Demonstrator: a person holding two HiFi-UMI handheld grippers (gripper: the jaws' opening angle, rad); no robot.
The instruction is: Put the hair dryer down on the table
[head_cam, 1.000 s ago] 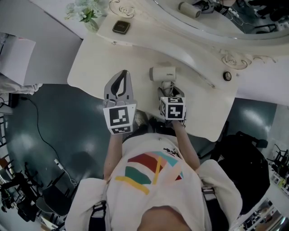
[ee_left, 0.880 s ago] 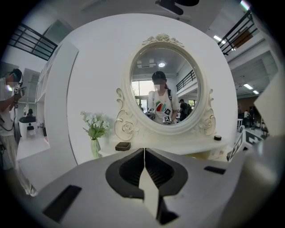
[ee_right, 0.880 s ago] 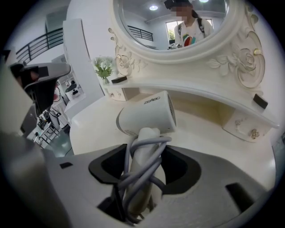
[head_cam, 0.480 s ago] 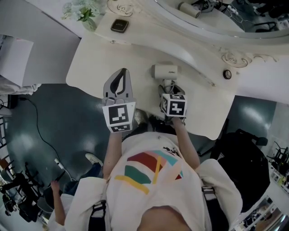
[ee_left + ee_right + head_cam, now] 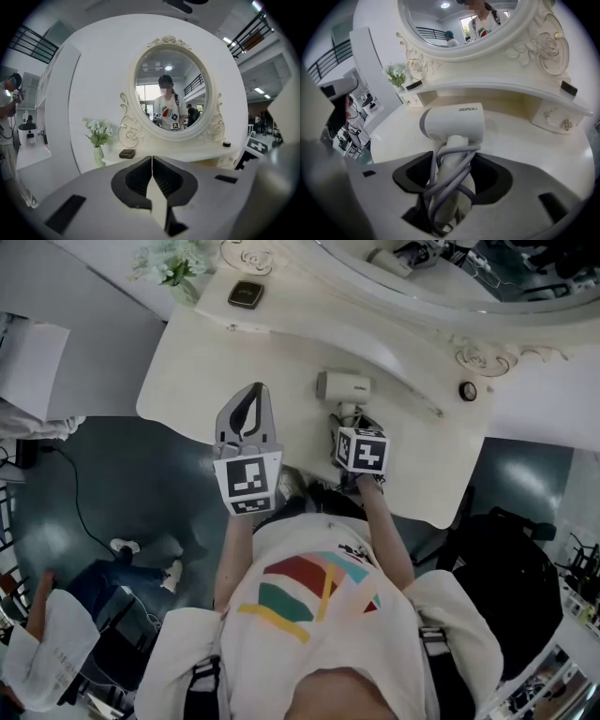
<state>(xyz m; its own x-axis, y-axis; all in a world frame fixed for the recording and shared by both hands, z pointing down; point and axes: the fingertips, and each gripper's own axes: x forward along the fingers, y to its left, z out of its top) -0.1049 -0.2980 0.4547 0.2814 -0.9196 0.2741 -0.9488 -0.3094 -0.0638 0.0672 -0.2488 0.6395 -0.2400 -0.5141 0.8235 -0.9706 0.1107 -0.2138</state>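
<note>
The white, short-barrelled plastic hair dryer (image 5: 342, 386) lies over the cream dressing table (image 5: 216, 352), near the front edge and right of its middle. Its barrel is crosswise and its handle (image 5: 457, 145) points back toward the person. Whether the barrel's underside is already touching the top I cannot tell; it looks at or just above the surface.

A grey cord (image 5: 454, 173) is wound in loose loops round the handle. The right gripper (image 5: 349, 418) has that wrapped handle between its jaws. The jaws stand wide and are opening, with the cord loops touching both tips.

The dryer looks light and rigid, with a smooth shell that would slip under a weak pinch. The barrel makes it top-heavy, so it could roll once freed. The handle, low down over the cord, seems the sound place to hold. The cord is springy and may shift or unwind as the jaws part.

The left gripper (image 5: 253, 395) hovers at the front edge, just left of the dryer, jaws pressed together with nothing in them.

At the back-left corner stand a vase of pale flowers (image 5: 178, 263) and a small dark box (image 5: 246, 294), well apart from the dryer. An oval carved-frame mirror (image 5: 469, 268) rises along the back edge.
</note>
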